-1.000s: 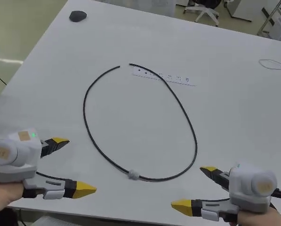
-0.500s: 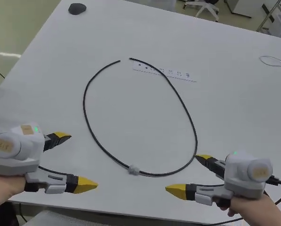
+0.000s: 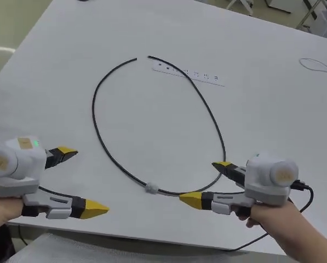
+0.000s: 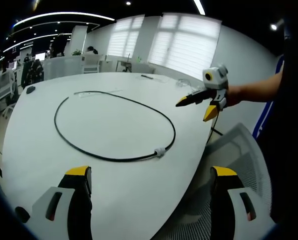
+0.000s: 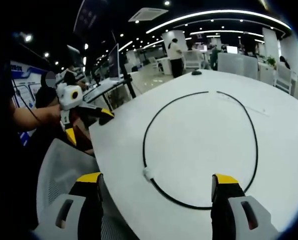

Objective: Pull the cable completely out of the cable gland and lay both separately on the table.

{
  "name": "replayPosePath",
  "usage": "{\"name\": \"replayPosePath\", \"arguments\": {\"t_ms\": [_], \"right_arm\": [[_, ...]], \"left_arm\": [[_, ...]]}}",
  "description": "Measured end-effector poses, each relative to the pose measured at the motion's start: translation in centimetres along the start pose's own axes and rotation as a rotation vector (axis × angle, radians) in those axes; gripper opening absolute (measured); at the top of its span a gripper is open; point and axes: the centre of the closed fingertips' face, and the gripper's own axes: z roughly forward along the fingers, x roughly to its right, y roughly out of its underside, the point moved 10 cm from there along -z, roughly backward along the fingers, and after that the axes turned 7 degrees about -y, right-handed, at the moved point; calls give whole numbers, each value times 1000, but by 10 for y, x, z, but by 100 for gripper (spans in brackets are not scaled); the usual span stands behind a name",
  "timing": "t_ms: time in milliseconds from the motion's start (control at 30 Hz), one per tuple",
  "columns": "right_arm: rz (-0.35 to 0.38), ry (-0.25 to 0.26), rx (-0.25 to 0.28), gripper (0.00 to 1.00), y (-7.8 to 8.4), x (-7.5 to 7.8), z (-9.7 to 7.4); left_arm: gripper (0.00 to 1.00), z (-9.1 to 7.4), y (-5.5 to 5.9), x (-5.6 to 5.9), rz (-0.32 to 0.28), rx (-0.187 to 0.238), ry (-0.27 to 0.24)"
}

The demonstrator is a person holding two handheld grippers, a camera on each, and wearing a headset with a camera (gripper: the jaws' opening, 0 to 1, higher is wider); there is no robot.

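Left gripper (image 3: 85, 179) and right gripper (image 3: 201, 181) gape empty; unpinned, the cable gland (image 3: 151, 188) probably just drags along with the cable (image 3: 93, 109).

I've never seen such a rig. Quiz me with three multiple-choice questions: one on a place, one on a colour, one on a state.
1. Where on the cable is the gland?
A. the loop's near side
B. a far end
C. off it
2. What colour are the gripper tips?
A. red
B. yellow
C. blue
3. How are the left gripper and right gripper?
A. both open
B. both shut on the cable
C. one holds the gland
Answers: 1 A, it sits on the nearest arc. 2 B, all four are yellow. 3 A, jaws spread, nothing between them.
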Motion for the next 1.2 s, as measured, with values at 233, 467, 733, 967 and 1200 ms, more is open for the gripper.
{"name": "replayPosePath", "arguments": {"t_ms": [233,467,733,967,1200], "right_arm": [[-32,-13,-57,86,-3,5,14],[-68,-28,-110,83,-5,11,27],[-99,-36,-141,78,-10,17,34],[-161,-68,-209,70,-14,16,54],[-187,-96,-261,61,-15,10,73]], "left_arm": [[98,4,6,-1,-11,-14,5],[99,4,4,-3,-15,8,-4],[99,5,2,-7,-15,7,-7],[99,6,9,-5,-19,-8,-6],[98,6,15,-6,-32,-16,-9]]}}
